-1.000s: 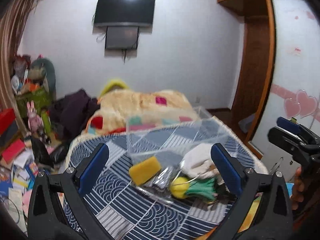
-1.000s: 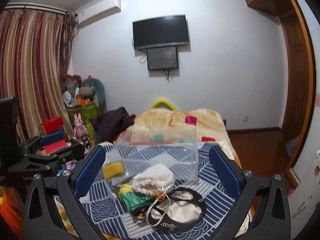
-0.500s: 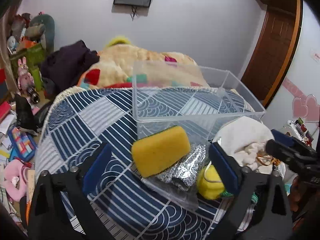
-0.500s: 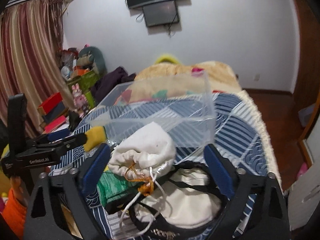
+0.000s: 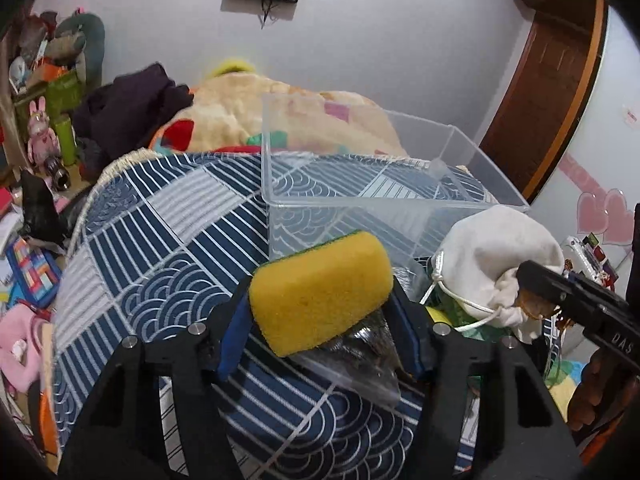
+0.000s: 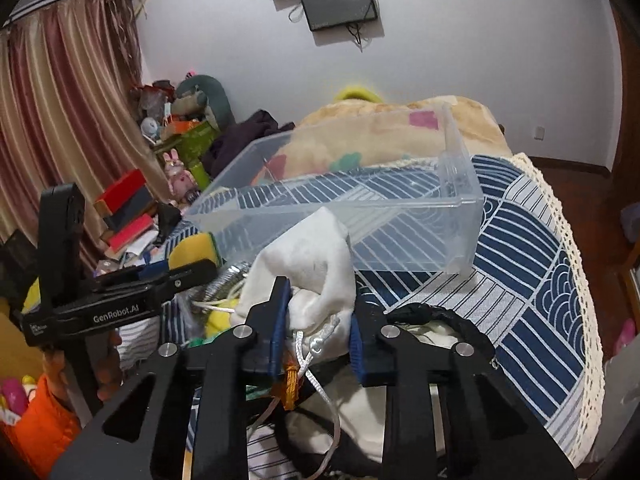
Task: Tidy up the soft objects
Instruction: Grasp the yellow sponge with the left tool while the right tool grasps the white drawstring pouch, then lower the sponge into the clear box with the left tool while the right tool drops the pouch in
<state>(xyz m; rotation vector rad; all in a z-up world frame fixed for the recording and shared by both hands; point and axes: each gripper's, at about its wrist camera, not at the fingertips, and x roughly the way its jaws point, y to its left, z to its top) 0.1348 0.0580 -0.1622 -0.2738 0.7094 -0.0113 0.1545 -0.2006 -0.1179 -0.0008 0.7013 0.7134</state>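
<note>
My left gripper point(image 5: 320, 312) is shut on a yellow sponge point(image 5: 320, 286) with a green back, just in front of a clear plastic bin point(image 5: 360, 196). My right gripper point(image 6: 318, 330) is shut on the gathered neck of a white drawstring pouch point(image 6: 308, 260), just in front of the same bin point(image 6: 360, 216). The pouch also shows in the left wrist view point(image 5: 496, 248) with the right gripper's finger on it. The sponge shows in the right wrist view point(image 6: 192, 250) beside the left gripper. All rest on a blue patterned cloth point(image 5: 160, 240).
A silver foil packet point(image 5: 360, 348) lies under the sponge. A cream bag with black straps point(image 6: 436, 320) and green and yellow items point(image 6: 216, 324) lie by the pouch. A bed with a beige blanket point(image 5: 280, 104) is behind. Clutter stands at the left point(image 6: 132, 208).
Both grippers moved forward and down and closed: the left on the sponge, the right on the pouch's neck. Both were open half a second ago.
</note>
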